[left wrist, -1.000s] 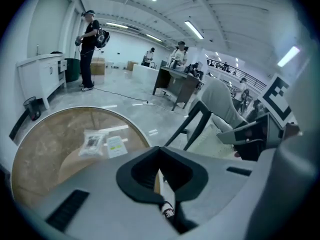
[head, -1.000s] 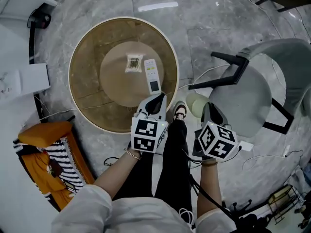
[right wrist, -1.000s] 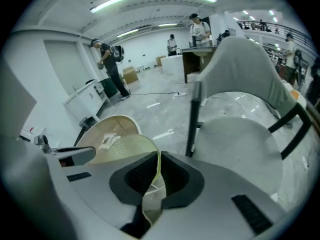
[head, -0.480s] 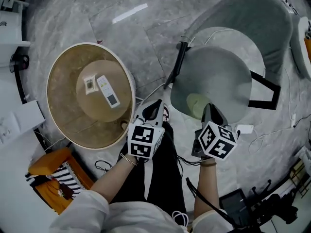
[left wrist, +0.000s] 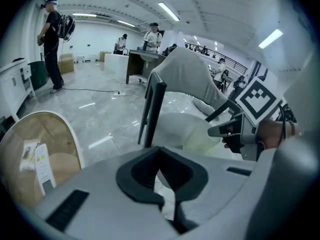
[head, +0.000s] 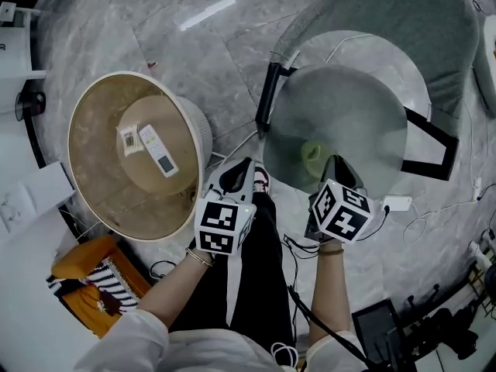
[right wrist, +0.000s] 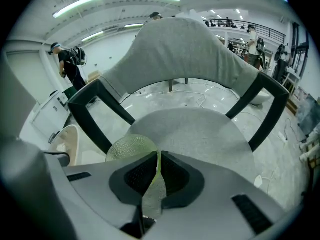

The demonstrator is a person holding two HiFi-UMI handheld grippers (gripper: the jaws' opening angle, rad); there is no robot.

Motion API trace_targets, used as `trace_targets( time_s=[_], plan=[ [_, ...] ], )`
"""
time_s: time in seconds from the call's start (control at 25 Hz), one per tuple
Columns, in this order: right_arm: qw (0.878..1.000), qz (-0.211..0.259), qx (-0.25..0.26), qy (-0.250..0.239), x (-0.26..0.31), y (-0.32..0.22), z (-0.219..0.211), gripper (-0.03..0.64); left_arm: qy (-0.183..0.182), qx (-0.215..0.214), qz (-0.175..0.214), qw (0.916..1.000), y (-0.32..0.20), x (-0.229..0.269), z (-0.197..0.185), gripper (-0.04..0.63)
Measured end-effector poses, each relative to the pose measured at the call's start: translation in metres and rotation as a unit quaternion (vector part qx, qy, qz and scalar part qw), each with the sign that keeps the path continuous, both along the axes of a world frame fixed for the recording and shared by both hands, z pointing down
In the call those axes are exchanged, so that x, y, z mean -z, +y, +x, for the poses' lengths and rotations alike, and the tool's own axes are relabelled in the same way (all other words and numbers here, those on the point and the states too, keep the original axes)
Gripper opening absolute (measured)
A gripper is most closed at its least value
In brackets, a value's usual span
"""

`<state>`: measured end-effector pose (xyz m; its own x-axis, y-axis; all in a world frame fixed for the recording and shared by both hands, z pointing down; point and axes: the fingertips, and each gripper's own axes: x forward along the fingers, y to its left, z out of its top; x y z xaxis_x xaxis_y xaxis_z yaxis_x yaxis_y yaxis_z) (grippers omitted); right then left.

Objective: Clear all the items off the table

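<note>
A pale green mesh pouch (head: 313, 155) hangs over the grey seat of an armchair (head: 349, 118), and my right gripper (head: 335, 166) is shut on its edge. In the right gripper view the pouch (right wrist: 131, 146) bulges out left of the closed jaws of the right gripper (right wrist: 156, 176). My left gripper (head: 236, 170) is shut and holds nothing, between the chair and a round tan table (head: 93, 200) with a raised white rim. On the table lie a white remote (head: 156, 150) and a small labelled packet (head: 128, 140). The left gripper (left wrist: 161, 176) also sees the remote (left wrist: 44, 169).
The chair's black arm frame (head: 267, 99) stands between table and seat. Cables and a white adapter (head: 397, 203) lie on the marble floor. An orange and striped cloth (head: 85, 277) sits lower left, by white furniture (head: 31, 196). People stand far off in the hall.
Both grippers swung away from the table to the chair. The green pouch, carried by the right gripper, went from beside the chair to over its seat. The table items stayed put.
</note>
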<state>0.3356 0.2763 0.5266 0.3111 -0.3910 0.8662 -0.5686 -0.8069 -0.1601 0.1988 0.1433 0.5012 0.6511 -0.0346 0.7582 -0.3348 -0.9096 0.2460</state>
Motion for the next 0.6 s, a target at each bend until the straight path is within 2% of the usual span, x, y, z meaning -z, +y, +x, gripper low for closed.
trace_targets(
  time_s=[0.24, 0.36, 0.6],
  plan=[
    [1.000, 0.002, -0.006, 0.002, -0.009, -0.005, 0.001, 0.049, -0.006, 0.004, -0.003, 1.0000, -0.003, -0.003, -0.005, 0.002],
    [1.000, 0.012, -0.014, -0.006, -0.008, -0.007, 0.002, 0.095, -0.005, 0.007, -0.002, 1.0000, -0.007, -0.002, -0.006, 0.002],
    [1.000, 0.010, -0.015, 0.003, -0.001, -0.007, 0.001, 0.143, -0.002, 0.015, -0.004, 0.9999, -0.013, 0.001, -0.014, 0.002]
  ],
)
